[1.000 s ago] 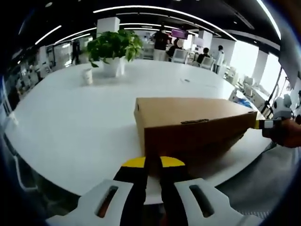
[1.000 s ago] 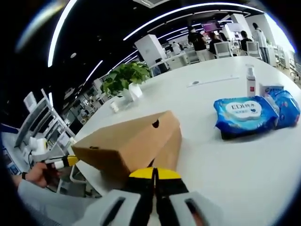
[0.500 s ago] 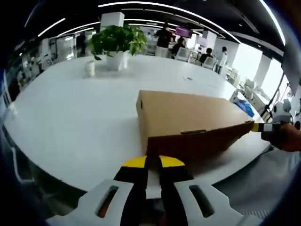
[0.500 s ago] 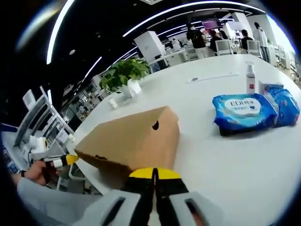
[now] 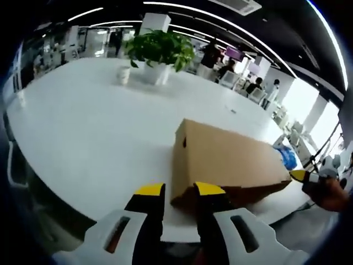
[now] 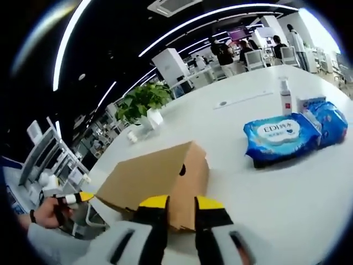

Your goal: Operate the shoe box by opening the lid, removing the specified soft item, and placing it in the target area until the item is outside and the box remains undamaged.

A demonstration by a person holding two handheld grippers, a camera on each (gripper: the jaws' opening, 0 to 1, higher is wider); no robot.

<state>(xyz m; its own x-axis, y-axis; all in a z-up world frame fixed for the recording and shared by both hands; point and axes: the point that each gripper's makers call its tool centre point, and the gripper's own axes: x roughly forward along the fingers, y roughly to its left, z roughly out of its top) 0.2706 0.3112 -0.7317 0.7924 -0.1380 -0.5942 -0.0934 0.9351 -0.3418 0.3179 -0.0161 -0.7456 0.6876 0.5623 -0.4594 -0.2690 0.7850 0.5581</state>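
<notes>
The plain brown cardboard shoe box (image 5: pixel 226 165) sits lid-down at the white round counter (image 5: pixel 83 127) edge; light, easily creased, best lifted by the lid rim. Left gripper (image 5: pixel 179 193) and right gripper (image 6: pixel 181 205) fingers are parted, empty

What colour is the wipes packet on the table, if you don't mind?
Blue, with a white label; the wipes packet shows best in the right gripper view.

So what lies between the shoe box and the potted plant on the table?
Bare white table. In the left gripper view nothing sits between the shoe box and the potted plant; a small white cup stands beside the plant, off that line.
</notes>
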